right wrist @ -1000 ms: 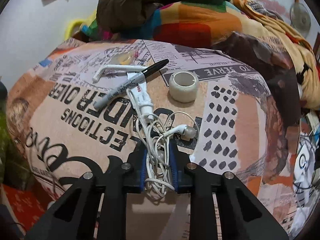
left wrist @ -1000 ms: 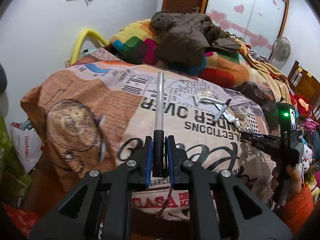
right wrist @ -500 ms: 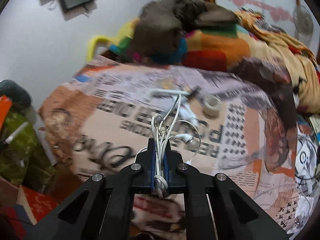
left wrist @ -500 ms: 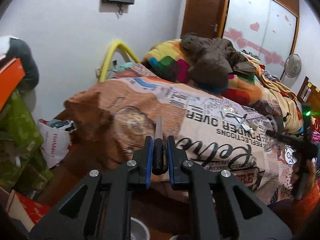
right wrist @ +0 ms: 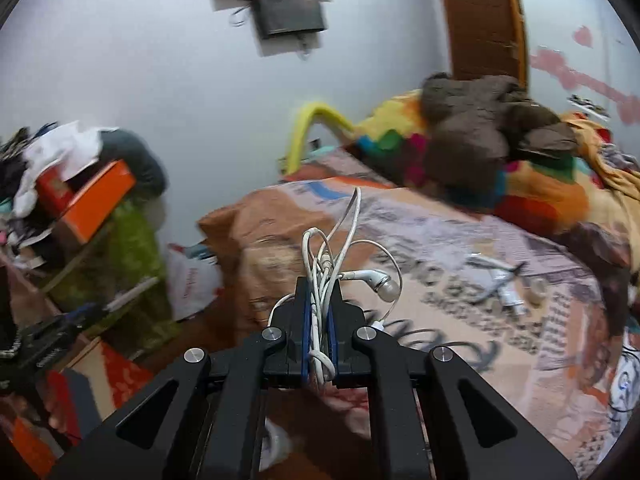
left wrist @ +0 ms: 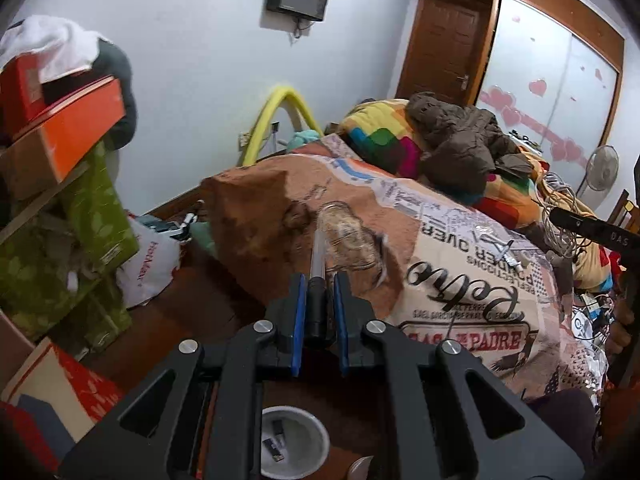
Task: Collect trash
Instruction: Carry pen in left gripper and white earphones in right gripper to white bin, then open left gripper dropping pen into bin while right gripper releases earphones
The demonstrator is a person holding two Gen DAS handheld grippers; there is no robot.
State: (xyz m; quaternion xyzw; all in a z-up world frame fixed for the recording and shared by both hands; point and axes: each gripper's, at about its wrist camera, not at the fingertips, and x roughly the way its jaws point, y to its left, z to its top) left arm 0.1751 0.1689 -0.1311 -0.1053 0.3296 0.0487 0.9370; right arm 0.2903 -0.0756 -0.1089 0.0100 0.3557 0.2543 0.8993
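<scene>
White earphones (right wrist: 344,264); newsprint-patterned bedspread (left wrist: 460,264); orange box (left wrist: 76,136).

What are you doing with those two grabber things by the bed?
A person is tidying up trash with a gripper in each hand. The left gripper is shut on a clear pen. The right gripper is shut on a tangle of white earphones. Both are held up beside the bed, where a few small things lie on the blanket. Below the left gripper sits a white bin with a few bits in it; that is probably where the pen goes next.
</scene>
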